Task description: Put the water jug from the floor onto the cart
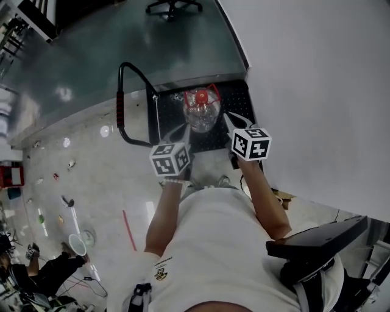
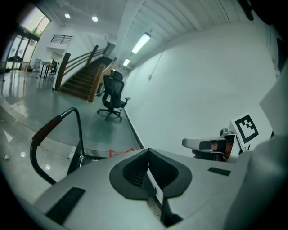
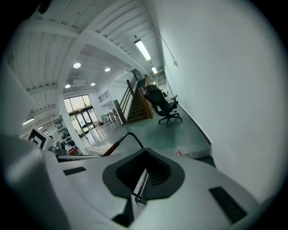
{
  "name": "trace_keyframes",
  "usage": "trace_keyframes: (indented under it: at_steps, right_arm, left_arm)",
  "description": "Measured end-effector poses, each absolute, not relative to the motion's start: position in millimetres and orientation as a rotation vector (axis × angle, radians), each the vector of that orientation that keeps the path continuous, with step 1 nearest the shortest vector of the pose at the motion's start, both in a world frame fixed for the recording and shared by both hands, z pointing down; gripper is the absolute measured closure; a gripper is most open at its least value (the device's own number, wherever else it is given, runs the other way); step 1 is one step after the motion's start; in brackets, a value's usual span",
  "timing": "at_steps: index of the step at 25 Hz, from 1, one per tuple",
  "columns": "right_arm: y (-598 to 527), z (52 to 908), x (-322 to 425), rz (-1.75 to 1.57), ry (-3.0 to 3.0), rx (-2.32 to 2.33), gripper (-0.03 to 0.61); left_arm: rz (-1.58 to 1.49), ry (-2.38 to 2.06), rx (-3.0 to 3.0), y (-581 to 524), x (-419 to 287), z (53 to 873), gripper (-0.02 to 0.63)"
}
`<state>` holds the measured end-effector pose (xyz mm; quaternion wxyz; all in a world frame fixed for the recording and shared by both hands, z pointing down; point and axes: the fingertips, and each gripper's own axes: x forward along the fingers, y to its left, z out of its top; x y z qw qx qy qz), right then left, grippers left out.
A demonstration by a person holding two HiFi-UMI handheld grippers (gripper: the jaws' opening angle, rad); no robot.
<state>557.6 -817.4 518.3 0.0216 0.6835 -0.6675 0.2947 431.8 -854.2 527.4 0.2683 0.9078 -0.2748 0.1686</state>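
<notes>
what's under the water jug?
The water jug stands on the black cart deck. The part of the deck right beneath it is covered by the jug's body, so nothing there can be seen.

I count one water jug (image 1: 202, 109) and one cart (image 1: 234, 97); two grippers, the left gripper (image 2: 150, 179) and the right gripper (image 3: 140, 184). One office chair (image 1: 173, 7); one staircase (image 2: 83, 81).

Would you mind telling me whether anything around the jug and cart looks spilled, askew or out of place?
Nothing stands out at the cart: the water jug appears upright on its deck, red cap on, with no puddle visible. The only untidy spot is the floor to the left, where a red stick and other small items lie scattered.
</notes>
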Motion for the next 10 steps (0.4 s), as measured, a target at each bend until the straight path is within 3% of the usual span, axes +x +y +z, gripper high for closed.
trace_keyframes:
  at_steps: [10]
  right_arm:
    - [-804.3, 508.4, 559.1, 0.87, -2.073, 2.096, 0.563]
  left_arm:
    - [0.521, -0.77, 2.424, -838.6, 433.8, 530.1, 0.609]
